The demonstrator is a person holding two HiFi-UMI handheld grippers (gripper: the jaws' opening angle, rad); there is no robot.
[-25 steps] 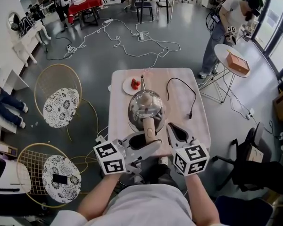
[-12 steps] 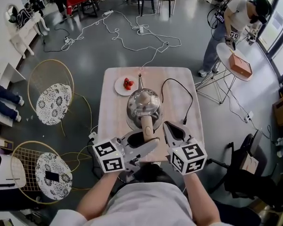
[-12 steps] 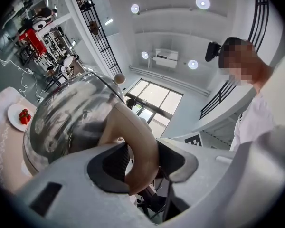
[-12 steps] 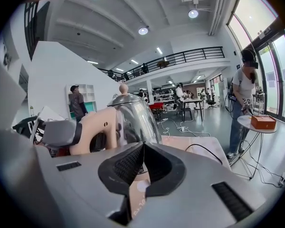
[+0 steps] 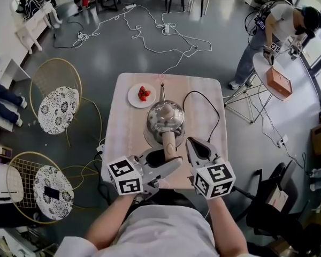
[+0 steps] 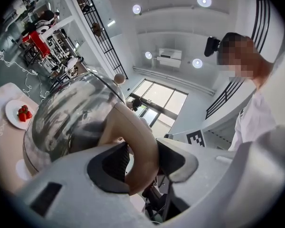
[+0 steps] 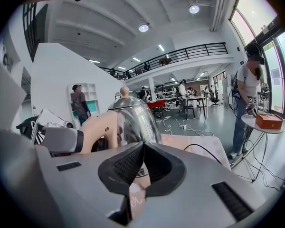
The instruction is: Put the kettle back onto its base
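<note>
Lettering (image 7: 134,199) beneath the right gripper (image 7: 142,163): illegible. Plate (image 5: 134,97), at eleven o'clock of the kettle (image 5: 165,118), holds strawberries (image 5: 143,93). Kettle is at mid-table (image 5: 123,133), handle (image 5: 170,141) at six o'clock. Left gripper (image 6: 142,160) pinches the handle. Right gripper's jaws are pressed together, empty.

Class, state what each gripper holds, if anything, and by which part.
The left gripper grips the kettle by its tan handle; the right gripper is shut and empty.
</note>
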